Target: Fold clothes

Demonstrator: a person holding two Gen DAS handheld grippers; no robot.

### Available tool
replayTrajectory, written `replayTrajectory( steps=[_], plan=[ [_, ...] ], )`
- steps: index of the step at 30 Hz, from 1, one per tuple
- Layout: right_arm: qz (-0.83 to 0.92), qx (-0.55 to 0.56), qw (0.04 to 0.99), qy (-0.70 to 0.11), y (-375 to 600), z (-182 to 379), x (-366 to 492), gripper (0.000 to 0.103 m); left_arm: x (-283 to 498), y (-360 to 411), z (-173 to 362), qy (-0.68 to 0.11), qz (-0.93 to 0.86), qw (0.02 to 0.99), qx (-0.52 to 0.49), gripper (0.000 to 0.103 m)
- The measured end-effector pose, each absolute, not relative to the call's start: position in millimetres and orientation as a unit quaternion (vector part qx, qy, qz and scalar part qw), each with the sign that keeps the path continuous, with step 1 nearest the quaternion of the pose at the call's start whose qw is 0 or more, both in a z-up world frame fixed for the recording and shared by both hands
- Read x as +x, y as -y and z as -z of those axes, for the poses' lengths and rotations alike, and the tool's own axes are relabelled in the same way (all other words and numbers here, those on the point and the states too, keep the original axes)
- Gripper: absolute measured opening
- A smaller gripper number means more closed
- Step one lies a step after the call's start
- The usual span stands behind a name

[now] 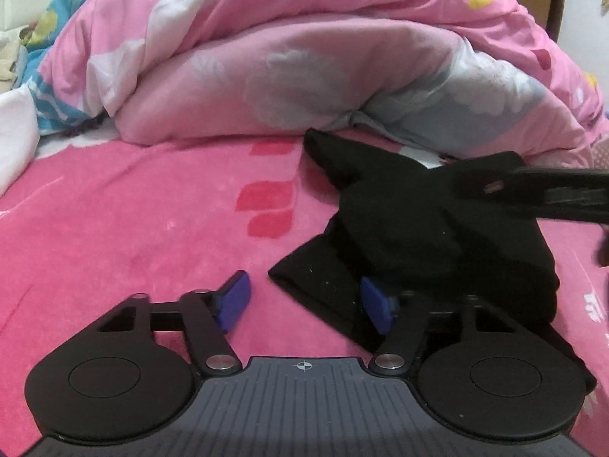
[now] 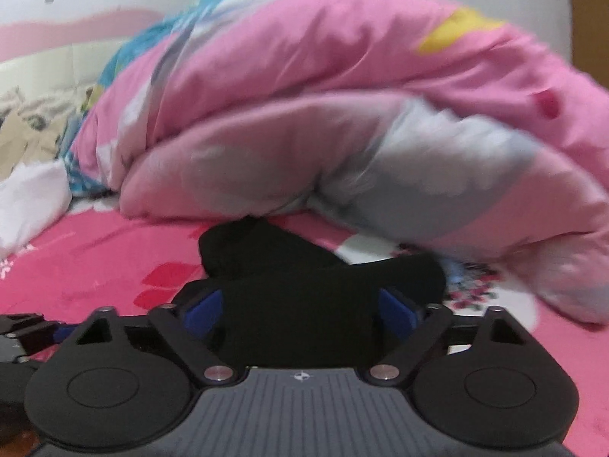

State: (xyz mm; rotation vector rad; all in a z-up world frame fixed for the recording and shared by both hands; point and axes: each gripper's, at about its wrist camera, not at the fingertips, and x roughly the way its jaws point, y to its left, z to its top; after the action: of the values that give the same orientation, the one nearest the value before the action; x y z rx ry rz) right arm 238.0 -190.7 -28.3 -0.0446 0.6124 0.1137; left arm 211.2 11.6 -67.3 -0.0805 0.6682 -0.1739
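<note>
Left wrist view: white cloth at left edge; pink sheet across the lower frame; bunched pink duvet along the top. Left gripper low centre, jaws apart, a corner of the black garment lying between them, pads not visibly pressing. Right wrist view, blurred: right gripper low centre, jaws apart, the garment filling the gap; contact unclear. No readable writing or labels.

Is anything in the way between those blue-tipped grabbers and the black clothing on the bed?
Nothing visible. The black garment already lies between the right gripper pads, and its near edge reaches into the left gripper.
</note>
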Motion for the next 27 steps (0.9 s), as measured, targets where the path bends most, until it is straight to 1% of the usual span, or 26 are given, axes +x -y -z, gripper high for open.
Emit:
replayTrajectory(
  steps=[1,2,3,4,5,6,8,10,17,21,24,27],
  plan=[
    [-0.056,-0.028,0.947,-0.314,188,35,244,0.068,211,-11,67,-0.327,0.086,0.940,-0.037,0.047],
    [-0.055,-0.035,0.943,-0.327,185,42,248,0.054,211,-11,67,-0.326,0.086,0.941,-0.035,0.043],
    [-0.056,-0.036,0.941,-0.333,184,45,248,0.046,210,-11,67,-0.325,0.088,0.941,-0.035,0.035],
    [-0.057,-0.030,0.941,-0.333,185,45,245,0.029,210,-12,66,-0.324,0.090,0.941,-0.036,0.023],
    [-0.055,-0.022,0.942,-0.331,187,43,239,0.012,209,-13,65,-0.324,0.093,0.941,-0.037,0.015],
    [-0.050,-0.015,0.943,-0.328,190,39,234,0.008,208,-14,65,-0.323,0.094,0.941,-0.038,0.009],
    [-0.043,0.000,0.947,-0.317,197,30,220,0.004,205,-14,63,-0.320,0.098,0.942,-0.041,0.003],
    [-0.036,0.014,0.952,-0.304,204,18,202,0.003,199,-14,61,-0.314,0.102,0.943,-0.045,0.000],
    [-0.017,0.055,0.961,-0.270,231,-13,136,0.002,165,-20,46,-0.298,0.149,0.940,-0.073,0.000],
    [0.000,0.090,0.965,-0.248,249,-25,85,0.002,137,-23,33,-0.270,0.185,0.942,-0.072,0.000],
    [0.027,0.128,0.962,-0.240,268,-22,45,0.002,121,-22,32,-0.257,0.205,0.943,-0.060,0.000],
    [0.065,0.163,0.952,-0.251,284,-4,14,0.001,119,-23,37,-0.258,0.213,0.941,-0.055,0.000]
  ],
)
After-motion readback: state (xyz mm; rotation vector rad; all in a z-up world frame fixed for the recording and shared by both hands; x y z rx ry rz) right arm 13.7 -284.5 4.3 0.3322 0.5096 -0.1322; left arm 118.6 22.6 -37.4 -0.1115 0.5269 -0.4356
